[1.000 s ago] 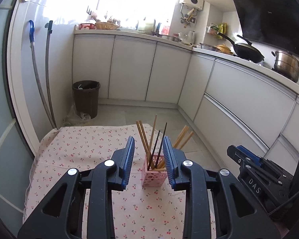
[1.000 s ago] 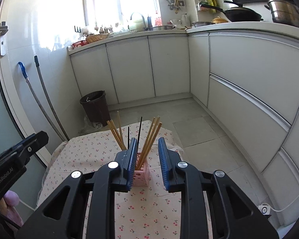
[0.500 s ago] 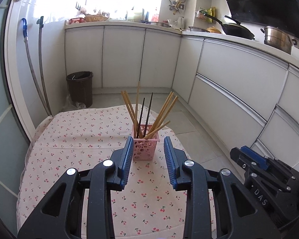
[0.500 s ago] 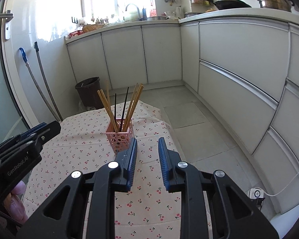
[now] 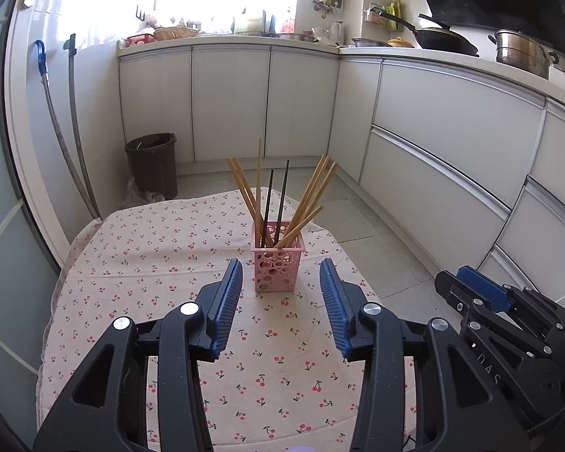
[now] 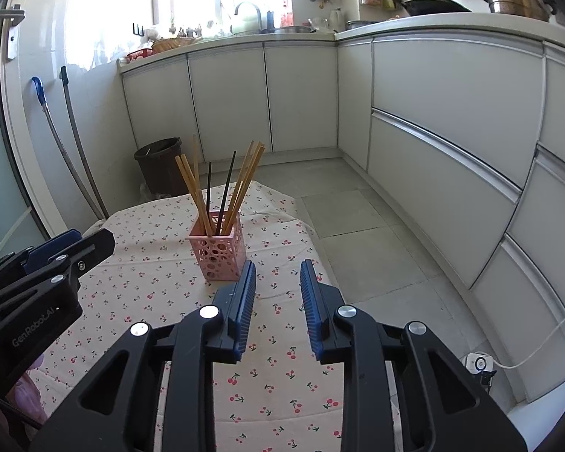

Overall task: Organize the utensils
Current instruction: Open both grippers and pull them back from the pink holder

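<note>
Both grippers are sitting farther back from the pink perforated holder (image 5: pixel 278 266) than a second ago, when its chopsticks were rising between each pair of blue pads. Left gripper (image 5: pixel 281 287): jaws opening, moderately apart, gripping nothing; the holder is standing beyond the tips, framed in the gap, not touched. Right gripper (image 6: pixel 277 287): jaws opening slightly, narrowly apart, empty; the holder is lying ahead and to its left. Holder: upright on the cherry-print tablecloth (image 5: pixel 177 248), toward the far edge. Contents: several tan wooden chopsticks (image 5: pixel 312 192) fanning outward and two black chopsticks (image 5: pixel 283 196) standing nearly vertical. Lower ends are being hidden inside the holder, so the exact count is uncertain. Gripper bodies are covering the near tablecloth.
</note>
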A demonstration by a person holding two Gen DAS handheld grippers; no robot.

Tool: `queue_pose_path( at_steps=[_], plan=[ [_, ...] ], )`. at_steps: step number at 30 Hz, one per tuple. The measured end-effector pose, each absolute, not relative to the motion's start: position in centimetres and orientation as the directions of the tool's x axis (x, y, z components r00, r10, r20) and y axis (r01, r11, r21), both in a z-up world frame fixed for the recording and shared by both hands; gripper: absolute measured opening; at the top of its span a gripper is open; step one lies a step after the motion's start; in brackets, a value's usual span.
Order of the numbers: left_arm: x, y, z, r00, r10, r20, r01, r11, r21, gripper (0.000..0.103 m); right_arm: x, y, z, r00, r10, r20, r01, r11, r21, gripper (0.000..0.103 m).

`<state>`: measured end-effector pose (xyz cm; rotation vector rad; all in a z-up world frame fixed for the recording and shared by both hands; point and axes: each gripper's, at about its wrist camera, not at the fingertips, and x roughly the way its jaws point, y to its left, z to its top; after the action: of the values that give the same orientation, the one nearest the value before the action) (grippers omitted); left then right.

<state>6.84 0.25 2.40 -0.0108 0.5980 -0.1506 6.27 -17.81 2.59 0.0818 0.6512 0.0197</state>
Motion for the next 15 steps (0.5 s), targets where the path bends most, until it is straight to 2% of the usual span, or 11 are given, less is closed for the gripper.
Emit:
queue_pose_path(
  at_steps=[4, 7, 15],
  plan=[
    [6.9, 0.34, 2.28, 0.817, -0.136, -0.561, 0.131, 0.99, -0.05, 0.046, 6.43, -17.92, 2.38, 0.792, 0.037, -0.609, 0.015, 0.997, 0.081, 0.034],
    [6.89, 0.39, 2.21, 0.818, -0.132, -0.56, 0.127, 0.991, -0.049, 0.052, 6.47, -18.07, 2.28, 0.791, 0.035, -0.611, 0.017, 0.997, 0.079, 0.036],
    [7.04, 0.53, 1.89, 0.817, -0.114, -0.566, 0.113, 0.993, -0.037, 0.058, 6.39, -18.36, 2.19, 0.794, 0.023, -0.608, 0.033, 0.996, 0.081, 0.048]
  ],
)
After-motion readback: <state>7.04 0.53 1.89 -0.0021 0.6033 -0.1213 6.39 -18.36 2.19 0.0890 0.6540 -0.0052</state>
